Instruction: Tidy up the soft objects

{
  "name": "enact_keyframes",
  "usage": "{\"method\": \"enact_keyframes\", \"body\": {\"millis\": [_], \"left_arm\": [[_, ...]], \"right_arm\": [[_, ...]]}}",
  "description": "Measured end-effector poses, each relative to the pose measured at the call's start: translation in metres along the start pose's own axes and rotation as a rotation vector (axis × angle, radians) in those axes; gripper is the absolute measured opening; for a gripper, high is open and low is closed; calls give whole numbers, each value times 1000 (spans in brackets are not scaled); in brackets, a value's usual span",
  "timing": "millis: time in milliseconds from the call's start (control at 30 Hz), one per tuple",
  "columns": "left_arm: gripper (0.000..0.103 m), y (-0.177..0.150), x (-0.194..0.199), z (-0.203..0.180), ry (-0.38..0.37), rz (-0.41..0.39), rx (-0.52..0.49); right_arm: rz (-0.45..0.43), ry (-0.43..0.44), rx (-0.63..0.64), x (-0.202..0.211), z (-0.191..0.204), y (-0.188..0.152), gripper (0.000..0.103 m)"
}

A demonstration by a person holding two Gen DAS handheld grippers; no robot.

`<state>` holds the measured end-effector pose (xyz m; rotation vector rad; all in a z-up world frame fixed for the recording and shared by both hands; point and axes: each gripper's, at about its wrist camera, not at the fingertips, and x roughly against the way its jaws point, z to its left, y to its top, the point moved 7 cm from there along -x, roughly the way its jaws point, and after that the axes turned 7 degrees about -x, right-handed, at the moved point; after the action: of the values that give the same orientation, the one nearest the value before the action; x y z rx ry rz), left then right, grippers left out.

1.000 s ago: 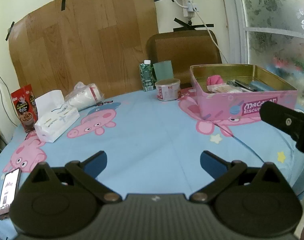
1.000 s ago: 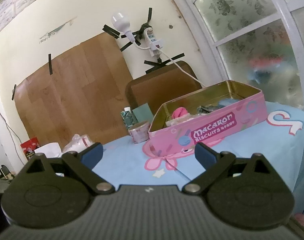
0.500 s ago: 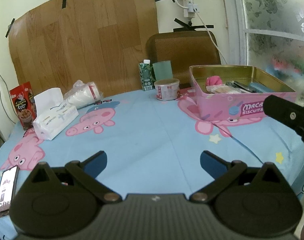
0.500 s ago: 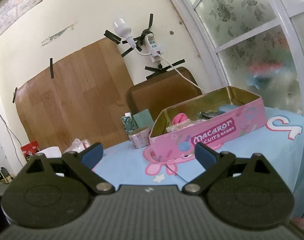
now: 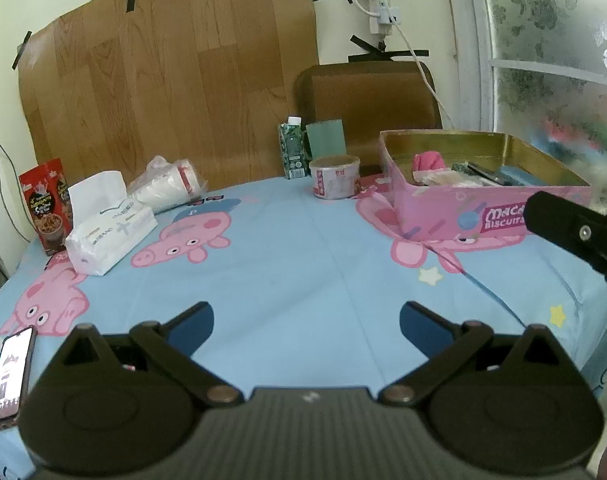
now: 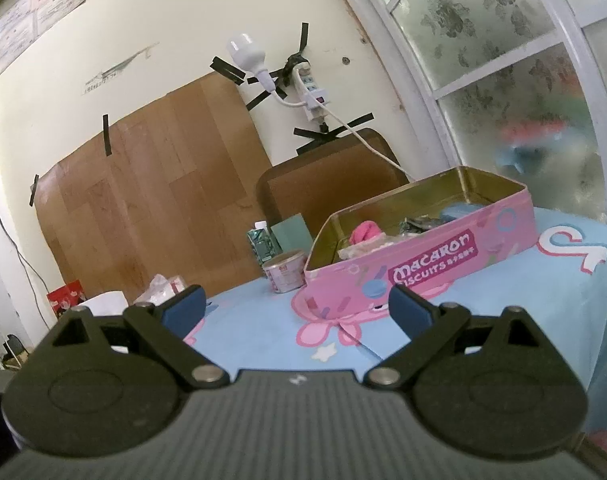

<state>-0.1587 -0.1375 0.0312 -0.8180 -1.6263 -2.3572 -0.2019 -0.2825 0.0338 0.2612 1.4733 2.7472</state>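
A pink Macaron biscuit tin (image 5: 443, 216) stands open at the table's right, also in the right wrist view (image 6: 423, 268). Inside it lie a pink soft item (image 5: 427, 160), pale packets and dark and blue things; the pink item also shows in the right wrist view (image 6: 365, 232). My left gripper (image 5: 306, 326) is open and empty above the blue Peppa Pig tablecloth (image 5: 287, 280). My right gripper (image 6: 295, 306) is open and empty, near the tin's front; part of it shows at the right edge of the left wrist view (image 5: 575, 232).
A tissue pack (image 5: 107, 228), bagged cups (image 5: 167, 190) and a red box (image 5: 45, 204) sit at the left. A phone (image 5: 11, 376) lies at the near left edge. A small tub (image 5: 335, 178), a green carton (image 5: 292, 148) and a chair (image 5: 367, 100) stand behind.
Both grippers have risen and drawn back slightly, so the table and tin sit a little lower in view. Both jaws stay open.
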Motion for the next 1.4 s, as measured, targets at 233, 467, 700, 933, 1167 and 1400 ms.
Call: {"method": "enact_keyframes", "body": {"millis": [233, 467, 700, 933, 1167, 1400], "left_arm": [[103, 0, 2, -1, -14, -9, -5], [103, 0, 3, 1, -19, -9, 0], [103, 0, 3, 0, -35, -12, 10], [103, 0, 3, -1, -31, -8, 10], [103, -1, 3, -2, -28, -6, 8], [103, -1, 3, -1, -33, -4, 7]], "right_arm": [[-7, 6, 9, 3, 3, 0, 99], [-7, 11, 10, 2, 3, 0, 99], [-12, 17, 26, 4, 6, -2, 96], [-33, 17, 51, 7, 9, 0, 93], [-22, 15, 37, 4, 8, 0, 93], [-9, 8, 17, 3, 5, -1, 93]]}}
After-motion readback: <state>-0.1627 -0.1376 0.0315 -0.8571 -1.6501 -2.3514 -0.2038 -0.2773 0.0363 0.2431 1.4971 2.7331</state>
